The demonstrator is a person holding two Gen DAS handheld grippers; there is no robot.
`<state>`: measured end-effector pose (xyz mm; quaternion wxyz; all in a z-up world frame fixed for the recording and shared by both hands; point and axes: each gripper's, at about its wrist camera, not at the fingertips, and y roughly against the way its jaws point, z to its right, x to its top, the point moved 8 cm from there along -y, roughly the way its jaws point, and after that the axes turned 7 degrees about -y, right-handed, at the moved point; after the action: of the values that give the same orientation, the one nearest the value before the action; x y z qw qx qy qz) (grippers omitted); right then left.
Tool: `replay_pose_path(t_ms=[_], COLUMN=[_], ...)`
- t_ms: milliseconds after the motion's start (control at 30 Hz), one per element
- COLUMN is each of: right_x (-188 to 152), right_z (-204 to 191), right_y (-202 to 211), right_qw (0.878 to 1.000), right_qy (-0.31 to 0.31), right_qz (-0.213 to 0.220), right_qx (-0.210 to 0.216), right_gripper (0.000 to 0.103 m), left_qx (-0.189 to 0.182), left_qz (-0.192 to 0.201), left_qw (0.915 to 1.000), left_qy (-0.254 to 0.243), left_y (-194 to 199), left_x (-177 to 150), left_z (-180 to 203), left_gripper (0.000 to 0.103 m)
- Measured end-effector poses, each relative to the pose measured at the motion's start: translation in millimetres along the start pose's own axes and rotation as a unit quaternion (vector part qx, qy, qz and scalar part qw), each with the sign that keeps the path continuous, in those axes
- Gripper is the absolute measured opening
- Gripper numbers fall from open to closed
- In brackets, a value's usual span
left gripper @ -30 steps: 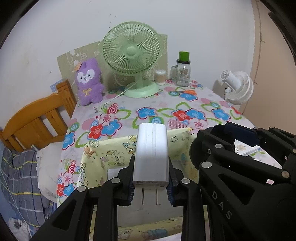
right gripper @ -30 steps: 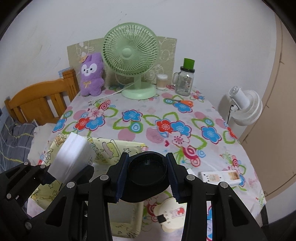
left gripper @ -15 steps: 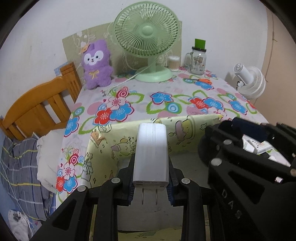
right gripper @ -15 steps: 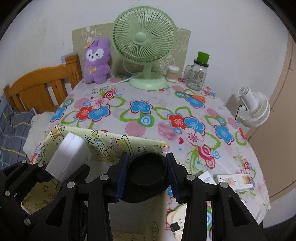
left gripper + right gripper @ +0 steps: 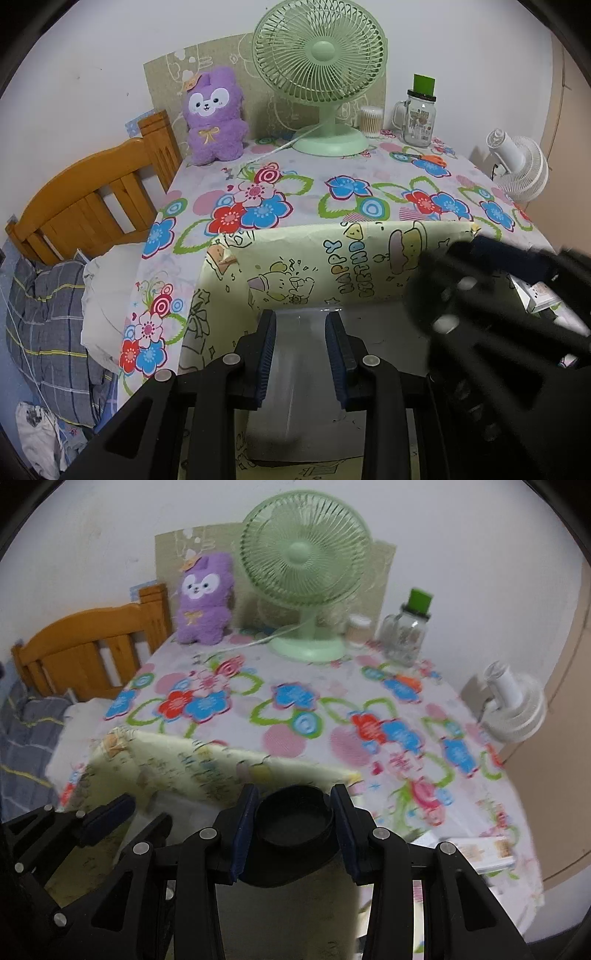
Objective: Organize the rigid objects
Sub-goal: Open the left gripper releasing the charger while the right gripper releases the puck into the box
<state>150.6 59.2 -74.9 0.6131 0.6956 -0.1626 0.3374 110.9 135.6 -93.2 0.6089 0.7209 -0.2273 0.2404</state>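
My left gripper [image 5: 300, 317] hangs over the open yellow cartoon-print box [image 5: 332, 266]. A white charger [image 5: 301, 354] shows as a blur between its blue pads. It sits low, and its far end is level with the tips. How firmly the pads press on it I cannot tell. My right gripper [image 5: 294, 794] is shut on a black round tub [image 5: 291, 834], just over the box's far wall [image 5: 184, 760]. In the left wrist view that gripper is a blurred black mass at the right. In the right wrist view the left fingers [image 5: 107, 812] reach into the box at lower left.
The floral tablecloth [image 5: 369, 173] carries a green fan [image 5: 321, 74], a purple plush [image 5: 214, 114], a glass jar [image 5: 419, 114] and orange scissors [image 5: 430, 159] at the back. White flat packs [image 5: 480, 849] lie right of the box. A wooden bed frame [image 5: 92, 199] stands left, a white fan [image 5: 517, 166] right.
Both grippers have sunk toward the box. The charger, which stuck out well past the left tips, has slid back and down between the pads. The black tub stays gripped.
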Motion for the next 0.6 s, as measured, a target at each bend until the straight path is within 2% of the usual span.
replay_pose_path(t_ms=[200,267,467,600], right_x=[-8.2,-8.4,-4.7,-2.1], right_z=[-2.8,-2.8,-3.1,-1.7], right_y=[-13.2,-13.5,-7.1,2.6], right_qw=[0.999,0.999,1.0,0.999], right_qy=[-0.016,-0.017,-0.015,-0.014], right_qz=[-0.023,-0.024,-0.016,-0.005], right_qx=[0.019,0.02,0.022,0.028], right_gripper=[0.045,0.046,0.074,0.077], left_qx=[-0.004,-0.007,-0.021,-0.023], left_qz=[-0.012,-0.013,-0.005,0.001], left_qw=[0.9999,0.9999,0.9998,0.9997], left_qy=[-0.005,-0.004,0.003,0.003], left_y=[-4.0,-4.2,4.6,13.5], left_x=[-1.6,-1.5,0.9,2.1], left_z=[4.1,4.7,8.9,11.2], left_gripper=[0.042,0.054,0.077,0.082])
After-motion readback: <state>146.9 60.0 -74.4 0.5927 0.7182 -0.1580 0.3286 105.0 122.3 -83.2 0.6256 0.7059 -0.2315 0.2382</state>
